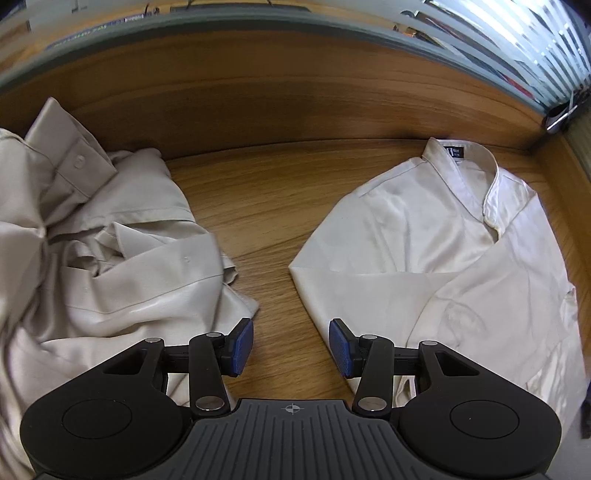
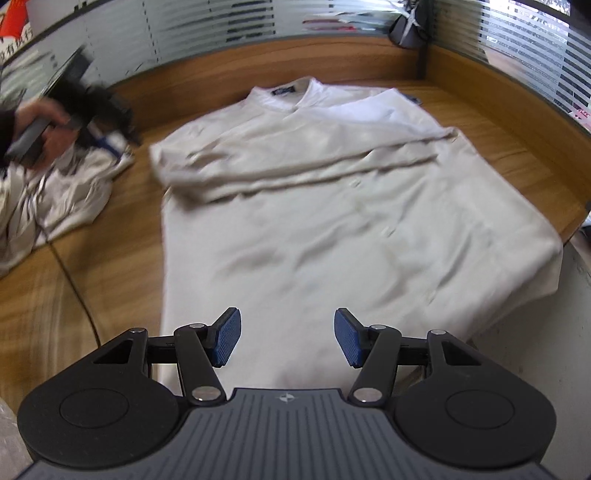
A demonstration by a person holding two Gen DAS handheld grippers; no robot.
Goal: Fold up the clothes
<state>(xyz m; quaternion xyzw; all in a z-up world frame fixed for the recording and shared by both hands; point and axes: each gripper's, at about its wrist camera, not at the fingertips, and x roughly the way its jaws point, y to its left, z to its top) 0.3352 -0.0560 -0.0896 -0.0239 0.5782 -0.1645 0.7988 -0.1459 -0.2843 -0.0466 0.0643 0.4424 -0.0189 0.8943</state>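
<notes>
A cream shirt [image 2: 314, 221] with a stand collar lies flat on the wooden table [image 2: 110, 229], one sleeve folded across its chest. It shows in the left wrist view too, as the cream shirt [image 1: 443, 251] on the right. A crumpled beige shirt [image 1: 103, 240] lies in a heap on the left. My left gripper [image 1: 291, 347] is open above bare wood between the two garments, holding nothing. My right gripper [image 2: 288, 341] is open over the flat shirt's lower hem, with no cloth between its pads. In the right wrist view, a hand [image 2: 40, 136] holds the left gripper over the heap.
A raised wooden ledge [image 1: 295, 103] rims the far side of the table, with frosted glass panels [image 2: 207, 26] behind it. The table's right edge [image 2: 569, 236] lies close to the flat shirt, and the shirt's corner hangs over it. A thin seam [image 2: 74, 288] crosses the tabletop at left.
</notes>
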